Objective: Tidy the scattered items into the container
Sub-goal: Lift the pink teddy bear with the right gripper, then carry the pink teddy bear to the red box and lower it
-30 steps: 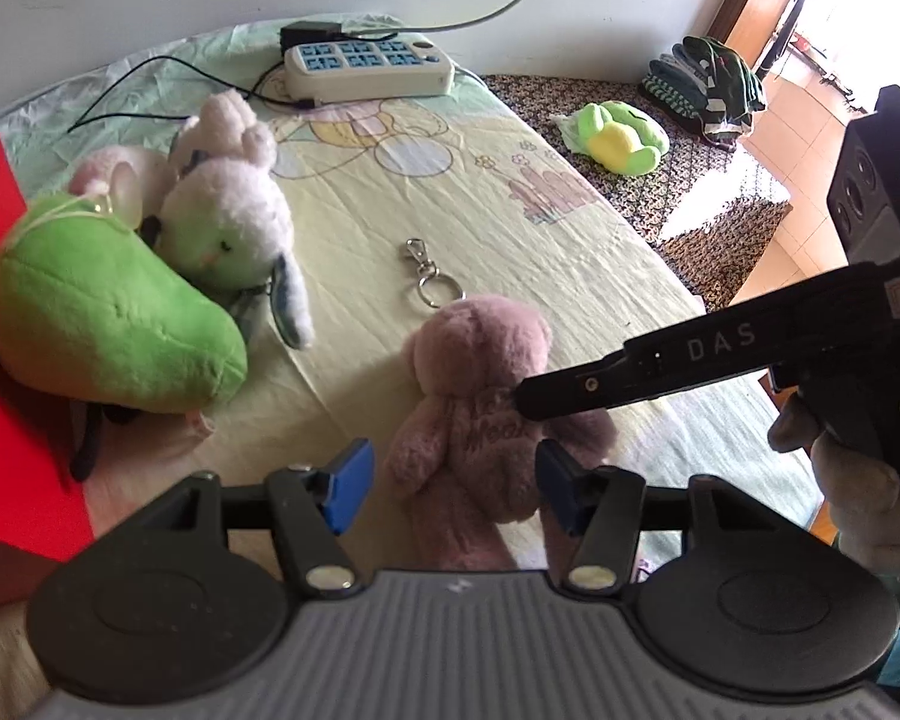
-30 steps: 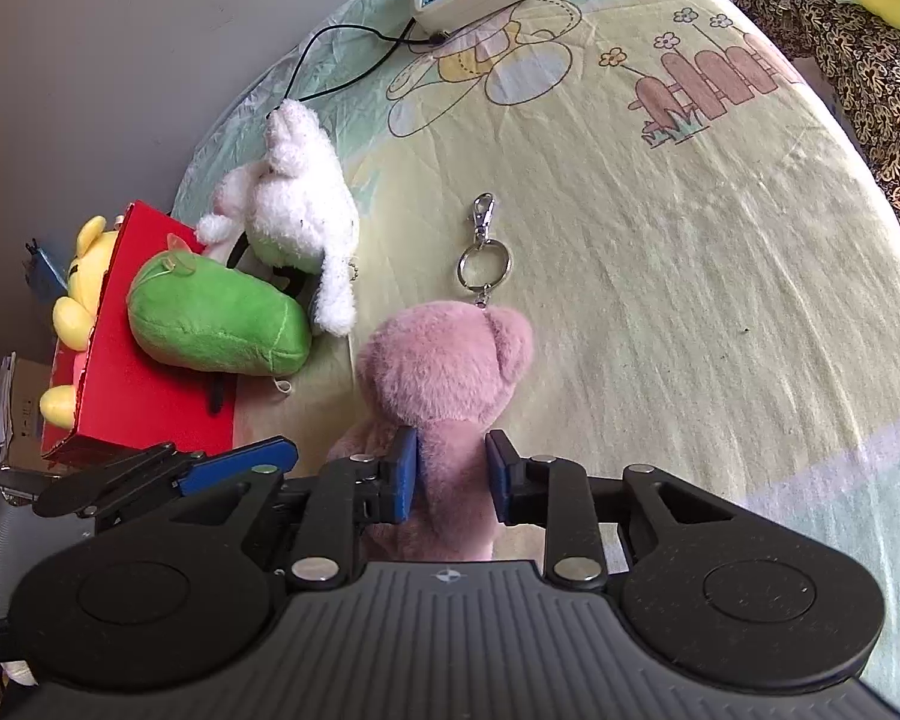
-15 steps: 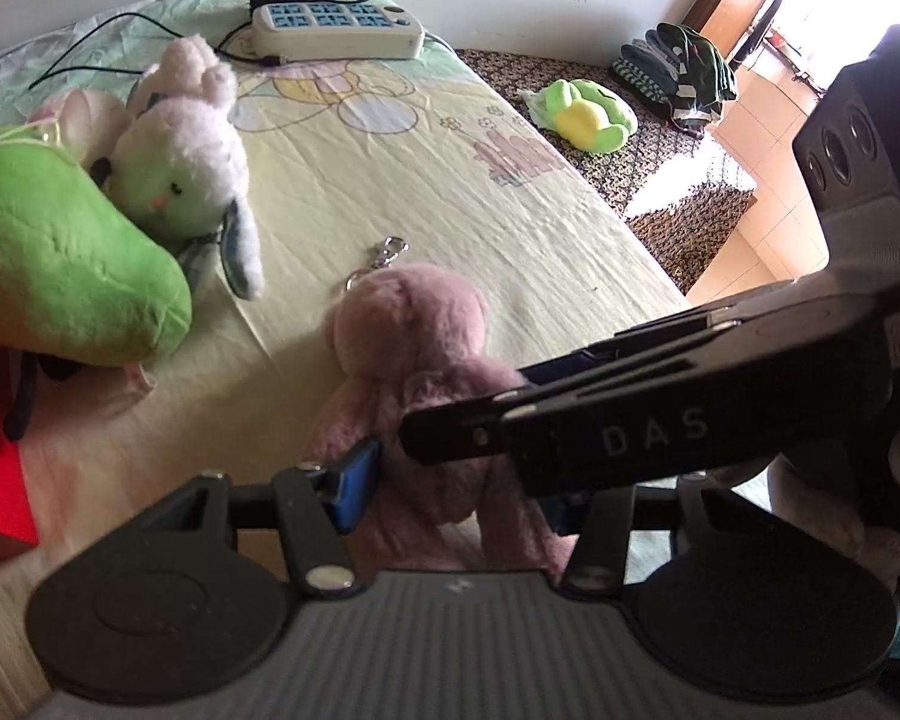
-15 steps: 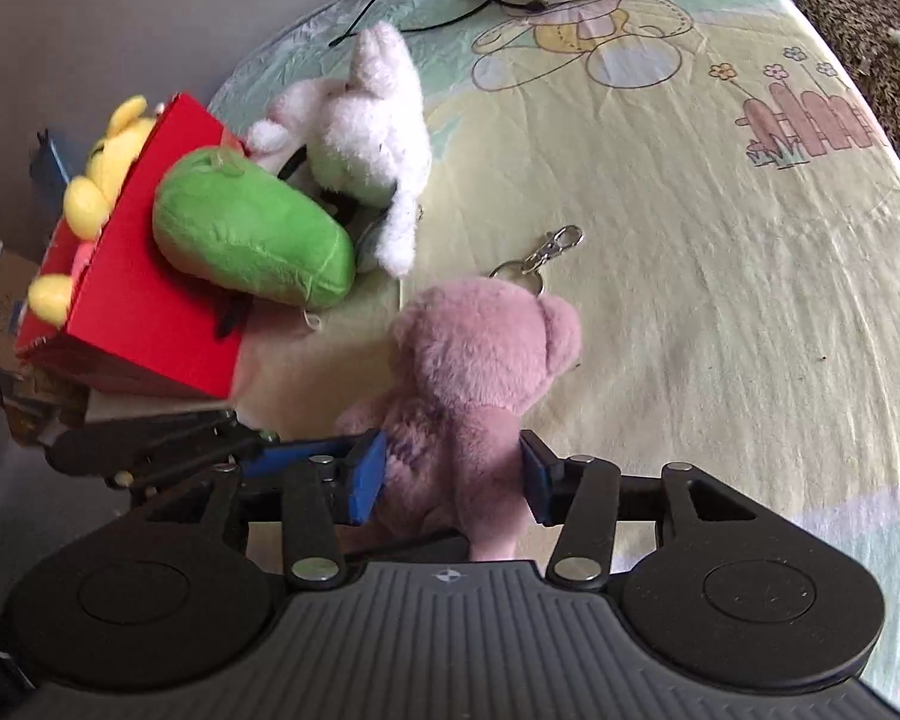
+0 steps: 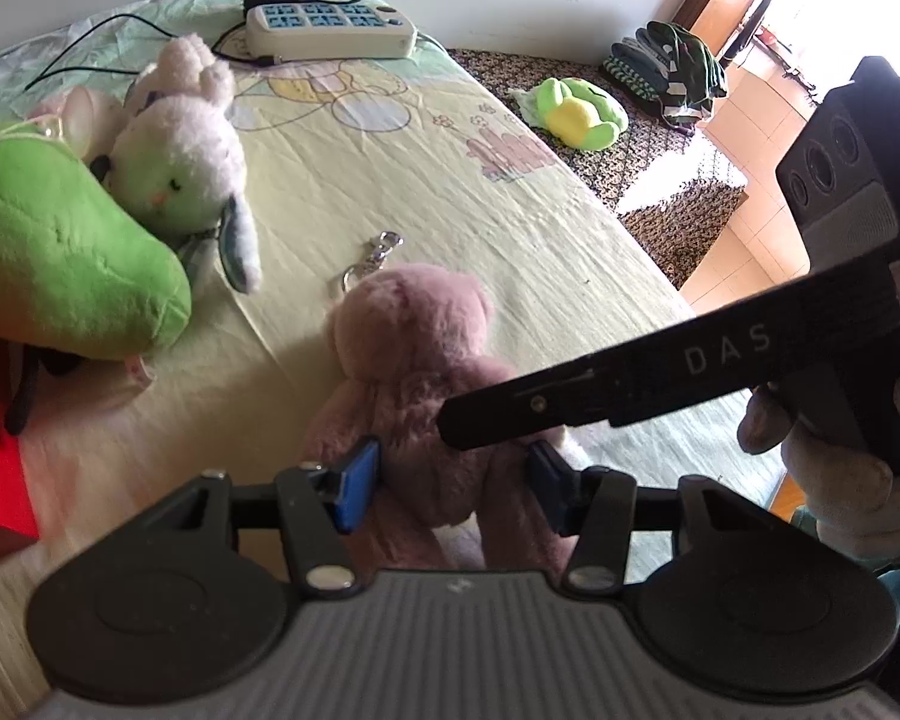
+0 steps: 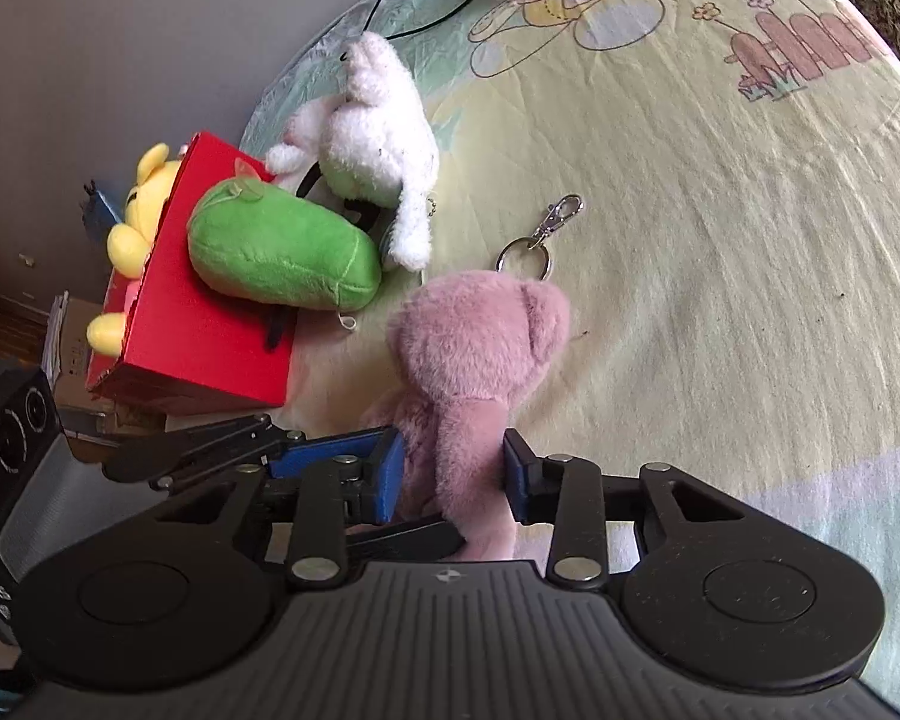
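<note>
Step in hand: picking up the pink bear [image 6: 480,348] from the bedsheet [image 6: 720,252]. Both grippers work the same toy.

Right gripper [image 6: 453,468]: blue pads sit either side of the bear's lower body, narrow gap, fur filling it. Jaws have just been closing around the toy. Left pad seems to touch fur; the right pad looks just clear of it, so I read no firm pinch yet.

Left gripper [image 5: 450,477]: jaws partly open and steady, straddling the bear's legs from below; pads beside the fur, not visibly squeezing. The right gripper's black finger crosses just ahead of its right pad.

Bear lies face down, head pointing away from both sets of fingers, key ring [image 6: 525,255] just beyond its head.

Next move, as I judge it: finish closing one gripper on the body, lift, and carry left of the fingers to the red box [image 6: 204,336]. Two tools crowding one soft toy risk fouling each other; one should back off.

In the way: green plush [image 6: 276,252] rests on the box's near wall, white bunny [image 6: 378,150] touching it behind. A yellow toy [image 6: 135,222] is already inside. The power strip [image 5: 330,30] and its cables lie far ahead, clear of the path.
</note>
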Motion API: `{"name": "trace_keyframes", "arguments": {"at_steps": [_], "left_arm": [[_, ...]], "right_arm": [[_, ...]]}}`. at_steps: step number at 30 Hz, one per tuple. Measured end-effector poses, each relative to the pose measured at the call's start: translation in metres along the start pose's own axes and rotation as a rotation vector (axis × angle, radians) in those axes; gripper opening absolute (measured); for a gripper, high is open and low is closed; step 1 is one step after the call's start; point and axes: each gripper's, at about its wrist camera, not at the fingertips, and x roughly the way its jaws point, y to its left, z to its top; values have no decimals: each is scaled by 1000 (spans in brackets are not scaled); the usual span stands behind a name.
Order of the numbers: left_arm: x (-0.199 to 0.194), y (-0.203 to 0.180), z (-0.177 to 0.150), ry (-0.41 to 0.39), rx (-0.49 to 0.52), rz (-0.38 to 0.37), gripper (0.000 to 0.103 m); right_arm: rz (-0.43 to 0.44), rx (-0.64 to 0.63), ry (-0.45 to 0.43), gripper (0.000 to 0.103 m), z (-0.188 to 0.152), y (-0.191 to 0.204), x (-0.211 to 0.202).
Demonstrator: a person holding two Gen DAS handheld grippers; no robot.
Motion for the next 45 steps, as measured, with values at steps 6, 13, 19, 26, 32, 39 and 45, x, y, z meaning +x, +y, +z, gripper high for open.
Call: {"name": "trace_keyframes", "arguments": {"at_steps": [6,13,19,26,32,39,45], "left_arm": [[3,-5,-1,-5,10,24,53],[-1,-21,-2,-16,93,62,51],[-32,-41,6,-98,167,83,51],[-86,-49,21,-247,184,144,50],[-138,-34,23,-365,189,171,51],[-199,9,10,-471,218,197,51],[-232,68,2,-497,236,217,51]], "right_arm": [[40,107,-12,40,-2,-14,13],[49,143,-29,38,-6,-14,12],[24,64,-96,36,-8,12,-14],[41,-60,-235,36,2,61,-44],[79,-155,-334,36,7,109,-57],[100,-252,-443,35,13,186,-50],[78,-333,-533,33,18,260,-20]]}}
